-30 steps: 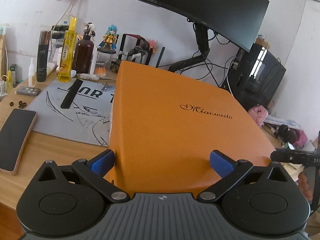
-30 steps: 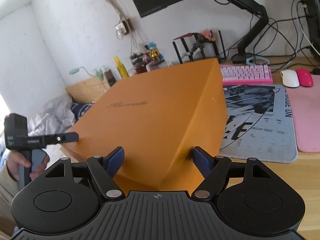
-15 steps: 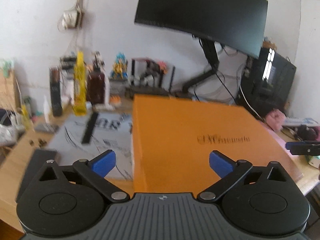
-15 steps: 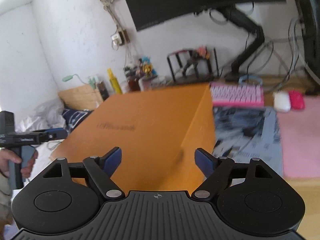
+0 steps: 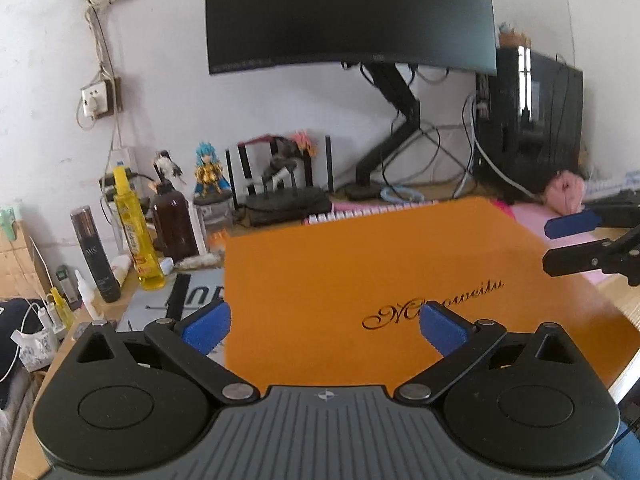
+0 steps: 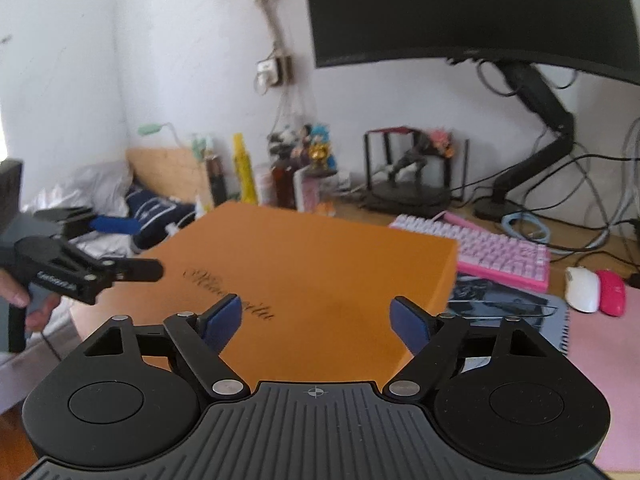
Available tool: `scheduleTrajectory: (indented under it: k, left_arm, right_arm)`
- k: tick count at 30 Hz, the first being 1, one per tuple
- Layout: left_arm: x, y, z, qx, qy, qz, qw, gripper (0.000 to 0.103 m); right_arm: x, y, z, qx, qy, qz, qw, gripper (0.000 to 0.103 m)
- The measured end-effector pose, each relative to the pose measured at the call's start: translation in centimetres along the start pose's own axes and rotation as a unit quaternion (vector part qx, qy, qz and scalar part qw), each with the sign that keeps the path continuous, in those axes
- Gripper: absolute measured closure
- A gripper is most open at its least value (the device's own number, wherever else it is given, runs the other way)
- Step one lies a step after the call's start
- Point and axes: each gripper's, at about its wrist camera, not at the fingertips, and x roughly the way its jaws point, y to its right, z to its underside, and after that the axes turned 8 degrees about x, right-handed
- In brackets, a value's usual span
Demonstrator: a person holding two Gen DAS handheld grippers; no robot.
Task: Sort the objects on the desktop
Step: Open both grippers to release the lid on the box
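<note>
Cluttered desk (image 6: 472, 216), orange box (image 5: 380, 280) overhanging its edge, both grippers' jaws spread above it

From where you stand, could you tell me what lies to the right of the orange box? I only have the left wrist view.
Observer: A white mouse and a pink mouse sit side by side, just right of the pink keyboard.
Operator: Thank you. And what is directly next to the box on that side?
Observer: A gray printed mat shows beside the right wall of the orange box, and a pink mat lies beyond it, under the two mice.
</note>
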Motion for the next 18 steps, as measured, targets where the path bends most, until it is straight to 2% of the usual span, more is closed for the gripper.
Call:
scheduleTrajectory:
  k: [3, 4, 5, 9, 18]
  left_arm:
    - [0.7, 0.0, 0.4, 0.007, -0.017, 0.009, 0.9998, 0.001]
    - [0.8, 0.0, 0.5, 0.011, -0.025, 0.014, 0.9995, 0.005]
    - [1.0, 0.0, 0.6, 0.013, -0.032, 0.018, 0.9992, 0.005]
    - [1.2, -0.6, 1.0, 0.001, -0.037, 0.037, 0.9986, 0.007]
    - [1.5, -0.1, 1.4, 0.017, -0.04, 0.043, 0.9981, 0.008]
  right_arm:
    - [0.7, 0.0, 0.0, -0.009, -0.015, -0.007, 1.0, 0.026]
    - [0.9, 0.1, 0.0, -0.01, -0.018, -0.005, 1.0, 0.034]
    - [1.0, 0.1, 0.0, -0.011, -0.021, -0.003, 1.0, 0.037]
    - [1.2, -0.1, 0.3, -0.02, -0.026, -0.003, 0.999, 0.037]
    - [2.3, -0.7, 1.3, -0.049, -0.049, 0.018, 0.997, 0.037]
